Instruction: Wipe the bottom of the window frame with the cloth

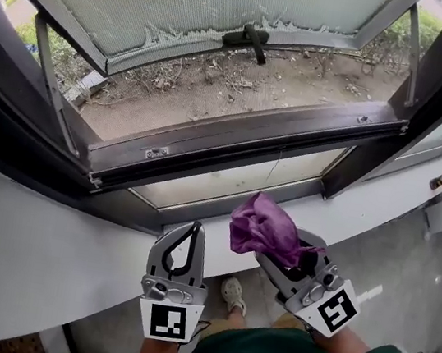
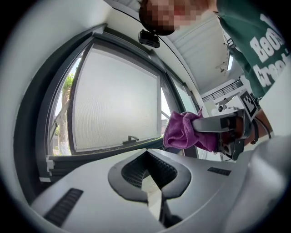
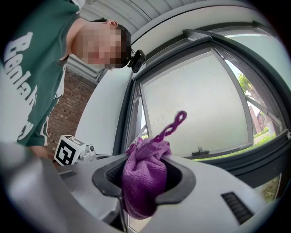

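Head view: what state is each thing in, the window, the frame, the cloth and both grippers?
window: open, swung outward.
frame bottom: nothing touching it.
cloth: bunched, held off the frame bottom.
left gripper: shut, empty.
right gripper: shut on the cloth.
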`<state>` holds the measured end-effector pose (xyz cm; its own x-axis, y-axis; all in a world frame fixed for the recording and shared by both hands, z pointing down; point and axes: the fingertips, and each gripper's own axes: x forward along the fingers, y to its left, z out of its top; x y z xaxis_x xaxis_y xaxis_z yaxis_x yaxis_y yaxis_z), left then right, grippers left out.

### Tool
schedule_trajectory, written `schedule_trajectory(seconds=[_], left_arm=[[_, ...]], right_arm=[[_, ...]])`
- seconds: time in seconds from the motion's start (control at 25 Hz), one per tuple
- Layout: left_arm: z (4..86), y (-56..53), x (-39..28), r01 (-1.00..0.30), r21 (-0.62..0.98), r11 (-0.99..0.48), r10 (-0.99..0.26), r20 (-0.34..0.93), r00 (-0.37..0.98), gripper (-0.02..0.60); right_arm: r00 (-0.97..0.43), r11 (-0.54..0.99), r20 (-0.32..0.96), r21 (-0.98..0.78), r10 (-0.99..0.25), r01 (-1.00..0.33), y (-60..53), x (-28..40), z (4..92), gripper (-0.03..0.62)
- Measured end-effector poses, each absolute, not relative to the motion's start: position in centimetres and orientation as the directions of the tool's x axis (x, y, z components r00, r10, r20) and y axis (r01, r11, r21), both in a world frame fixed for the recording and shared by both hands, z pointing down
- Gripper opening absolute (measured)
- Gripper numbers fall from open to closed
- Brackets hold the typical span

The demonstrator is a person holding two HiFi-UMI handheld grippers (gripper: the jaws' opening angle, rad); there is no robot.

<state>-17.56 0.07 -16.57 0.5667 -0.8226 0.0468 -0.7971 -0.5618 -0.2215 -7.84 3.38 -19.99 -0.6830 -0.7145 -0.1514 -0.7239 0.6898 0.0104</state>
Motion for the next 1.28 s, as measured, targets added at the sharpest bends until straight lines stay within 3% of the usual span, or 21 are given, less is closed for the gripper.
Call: schedule_trajectory(seconds=[0.48,0.8,1.28], left_arm=[[-15.5,-0.6,-18.4,-0.829,-0.141,-0.541,-0.841,0.064,0.537,0.003],[-14.3,-0.9,-18.7,-0.862,-0.170,-0.478,-0.878,0.092,0.469,0.003],[-5.9,-1.0,-20.7,-0.918,-0.172,-0.357,-0.926,0.192,0.324,0.003]], right_arm=[[-0.733,0.741,-0.146,0.007,-0.664,-0.672,2.0,-9.1,-19.7,0.158],[-0.794,0.804,-0.144,-0.025,-0.591,-0.594,1.1,-9.7,-18.2,0.158],[-0.848,0.854,-0.135,-0.184,-0.512,-0.487,-0.7,-10.4,-10.1,0.158]])
